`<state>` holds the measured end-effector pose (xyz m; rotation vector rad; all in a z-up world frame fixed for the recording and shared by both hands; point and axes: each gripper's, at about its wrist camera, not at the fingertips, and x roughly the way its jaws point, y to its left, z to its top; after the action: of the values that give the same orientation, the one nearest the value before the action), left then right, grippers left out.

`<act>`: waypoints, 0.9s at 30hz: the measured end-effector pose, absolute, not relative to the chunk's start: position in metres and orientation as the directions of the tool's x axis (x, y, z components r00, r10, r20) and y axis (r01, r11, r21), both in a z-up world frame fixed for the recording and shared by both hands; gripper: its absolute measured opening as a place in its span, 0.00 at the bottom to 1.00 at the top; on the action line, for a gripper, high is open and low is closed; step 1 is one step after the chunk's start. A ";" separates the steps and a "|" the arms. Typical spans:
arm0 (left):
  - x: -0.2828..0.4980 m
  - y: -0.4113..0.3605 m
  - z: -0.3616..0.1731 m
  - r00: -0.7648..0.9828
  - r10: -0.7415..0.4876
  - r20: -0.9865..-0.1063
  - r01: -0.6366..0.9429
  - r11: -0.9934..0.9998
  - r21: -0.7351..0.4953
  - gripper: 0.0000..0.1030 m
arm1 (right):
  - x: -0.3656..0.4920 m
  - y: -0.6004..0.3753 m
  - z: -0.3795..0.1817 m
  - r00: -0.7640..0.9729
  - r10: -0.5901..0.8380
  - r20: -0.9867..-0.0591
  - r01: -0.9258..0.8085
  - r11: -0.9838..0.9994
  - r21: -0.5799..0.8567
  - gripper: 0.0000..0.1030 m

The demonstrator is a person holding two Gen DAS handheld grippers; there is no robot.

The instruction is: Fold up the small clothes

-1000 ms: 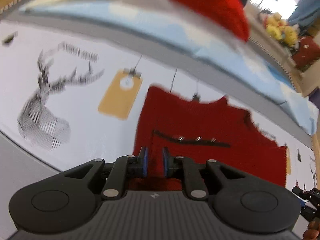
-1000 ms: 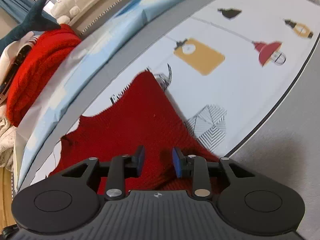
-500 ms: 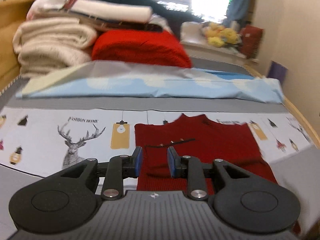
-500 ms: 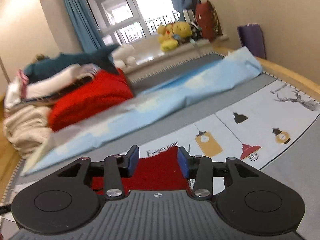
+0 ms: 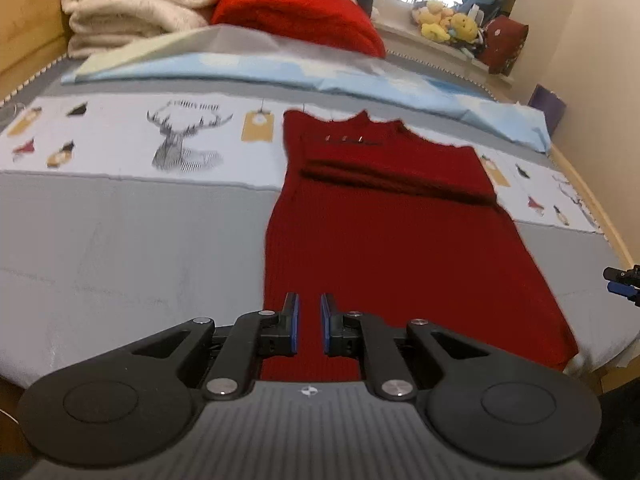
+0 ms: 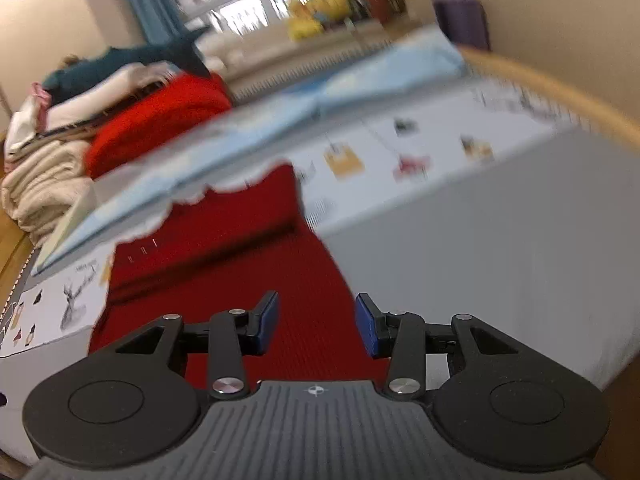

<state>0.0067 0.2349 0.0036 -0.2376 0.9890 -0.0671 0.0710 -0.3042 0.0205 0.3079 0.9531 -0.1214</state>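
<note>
A dark red knitted garment [image 5: 384, 232] lies flat on the bed, collar at the far end, with a fold ridge across its upper part. It also shows in the right wrist view [image 6: 240, 272]. My left gripper [image 5: 309, 326] hovers over the near left hem, jaws a narrow gap apart and empty. My right gripper [image 6: 316, 322] is over the near right part of the garment, jaws wide apart and empty. Its blue-tipped fingers [image 5: 620, 282] show at the right edge of the left wrist view.
The grey bed sheet [image 5: 132, 248] has a white printed band with a deer [image 5: 180, 144]. A light blue pillowcase [image 5: 320, 72] lies behind it. Folded cream blankets [image 5: 136, 4] and a bright red knit [image 5: 304, 12] are stacked at the back. A wooden bed rail [image 6: 560, 88] runs on the right.
Both grippers have pulled back from the collar end to the near hem. The whole garment now shows. The right jaws have opened wider.
</note>
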 end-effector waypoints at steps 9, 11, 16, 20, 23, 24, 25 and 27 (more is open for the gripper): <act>0.022 0.270 -0.082 0.393 -0.216 -0.894 -0.232 0.917 -0.324 0.13 | 0.078 -0.313 -0.049 0.349 0.016 -0.937 0.310 0.942 0.132 0.43; 0.024 0.269 -0.087 0.366 -0.223 -0.903 -0.226 0.920 -0.319 0.14 | 0.078 -0.313 -0.059 0.307 -0.009 -0.952 0.308 0.947 0.090 0.43; 0.025 0.270 -0.105 0.286 -0.234 -0.929 -0.257 0.916 -0.310 0.14 | 0.079 -0.318 -0.072 0.243 -0.023 -0.970 0.335 0.940 0.062 0.43; 0.025 0.273 -0.113 0.253 -0.250 -0.935 -0.289 0.902 -0.319 0.17 | 0.080 -0.323 -0.087 0.175 -0.026 -0.984 0.353 0.935 0.038 0.43; 0.027 0.270 -0.120 0.223 -0.233 -0.947 -0.285 0.913 -0.292 0.19 | 0.077 -0.322 -0.099 0.131 -0.026 -0.991 0.346 0.938 0.021 0.43; 0.027 0.269 -0.121 0.221 -0.233 -0.947 -0.281 0.915 -0.290 0.20 | 0.078 -0.320 -0.100 0.131 -0.032 -0.991 0.335 0.942 0.014 0.44; 0.028 0.268 -0.122 0.221 -0.231 -0.947 -0.275 0.917 -0.288 0.20 | 0.078 -0.318 -0.099 0.134 -0.038 -0.990 0.325 0.946 0.008 0.44; 0.031 0.266 -0.125 0.221 -0.224 -0.949 -0.266 0.923 -0.279 0.23 | 0.078 -0.316 -0.100 0.135 -0.044 -0.990 0.318 0.948 0.001 0.44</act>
<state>0.0312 0.2664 -0.1246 -0.4278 1.3607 0.0302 0.0776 -0.3156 -0.0999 0.2322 1.4149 -0.2655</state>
